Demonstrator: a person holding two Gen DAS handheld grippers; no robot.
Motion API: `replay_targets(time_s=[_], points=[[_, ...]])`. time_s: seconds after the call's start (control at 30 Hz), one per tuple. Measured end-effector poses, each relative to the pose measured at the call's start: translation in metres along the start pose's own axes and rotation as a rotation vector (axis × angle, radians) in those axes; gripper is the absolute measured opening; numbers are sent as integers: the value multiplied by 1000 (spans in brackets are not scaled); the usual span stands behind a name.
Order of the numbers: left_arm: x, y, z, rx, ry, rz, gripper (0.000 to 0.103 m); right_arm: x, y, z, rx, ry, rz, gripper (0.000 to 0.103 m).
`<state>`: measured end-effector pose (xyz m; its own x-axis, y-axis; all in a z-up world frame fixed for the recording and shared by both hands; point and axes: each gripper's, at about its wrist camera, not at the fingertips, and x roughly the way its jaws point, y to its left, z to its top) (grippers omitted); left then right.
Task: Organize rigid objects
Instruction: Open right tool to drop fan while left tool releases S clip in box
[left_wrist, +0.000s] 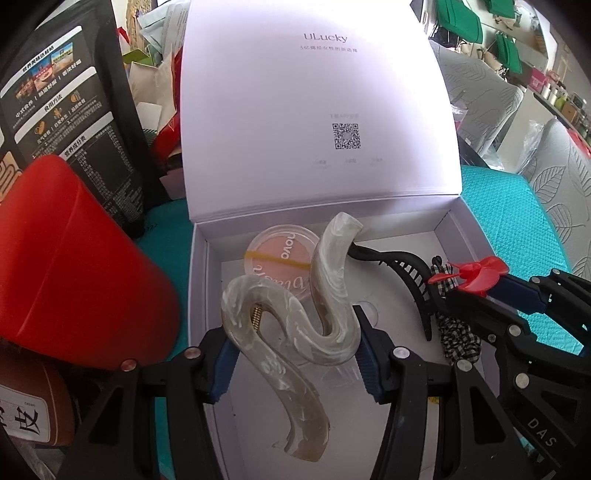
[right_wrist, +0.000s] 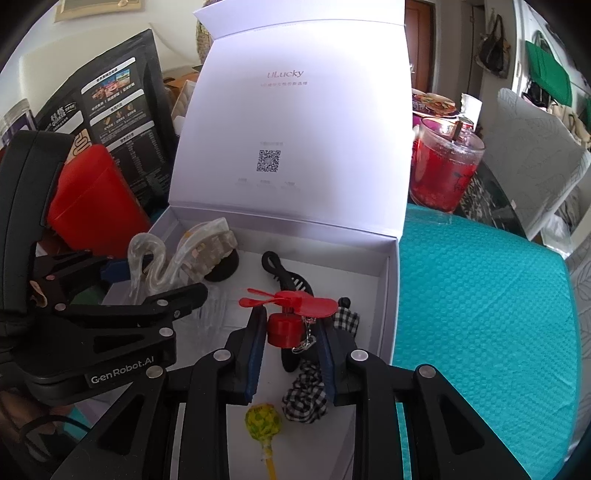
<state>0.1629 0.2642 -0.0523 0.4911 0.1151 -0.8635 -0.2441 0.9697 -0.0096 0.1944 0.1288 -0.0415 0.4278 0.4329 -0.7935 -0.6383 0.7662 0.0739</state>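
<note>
An open white box (left_wrist: 199, 280) with a raised lid (left_wrist: 317, 110) sits on a teal mat. My left gripper (left_wrist: 295, 354) is shut on a wavy pearl hair clip (left_wrist: 328, 295) and holds it over the box's left part. My right gripper (right_wrist: 291, 332) is shut on a small red fan keychain (right_wrist: 284, 317), held above the box floor; it also shows in the left wrist view (left_wrist: 476, 277). In the box lie a round pink compact (left_wrist: 280, 266), a black claw clip (right_wrist: 288, 280), a checked scrunchie (right_wrist: 306, 395) and a yellow lollipop (right_wrist: 262, 421).
A red box (left_wrist: 74, 266) and a black printed pouch (left_wrist: 66, 122) stand left of the white box. A red candle jar (right_wrist: 443, 170) stands at the back right. The teal mat (right_wrist: 480, 314) stretches to the right. Grey leaf-print cushions (left_wrist: 554, 192) lie beyond.
</note>
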Motion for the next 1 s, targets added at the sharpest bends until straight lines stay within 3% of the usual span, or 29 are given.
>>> replay_targets(time_s=[0.13, 0.23, 0.3, 0.37, 1.0], points=[[-2, 1, 1, -19, 6, 10, 55, -5, 0, 0, -1, -3, -23, 27], [-3, 4, 2, -27, 18, 8, 56, -9, -1, -1, 3, -3, -37, 36], [-3, 4, 3, -29, 19, 15, 61, -12, -2, -2, 7, -4, -40, 37], [-5, 4, 3, -30, 11, 27, 81, -15, -3, -3, 11, -1, -47, 40], [-39, -3, 2, -33, -52, 12, 81, -46, -8, -10, 31, -24, -81, 40]])
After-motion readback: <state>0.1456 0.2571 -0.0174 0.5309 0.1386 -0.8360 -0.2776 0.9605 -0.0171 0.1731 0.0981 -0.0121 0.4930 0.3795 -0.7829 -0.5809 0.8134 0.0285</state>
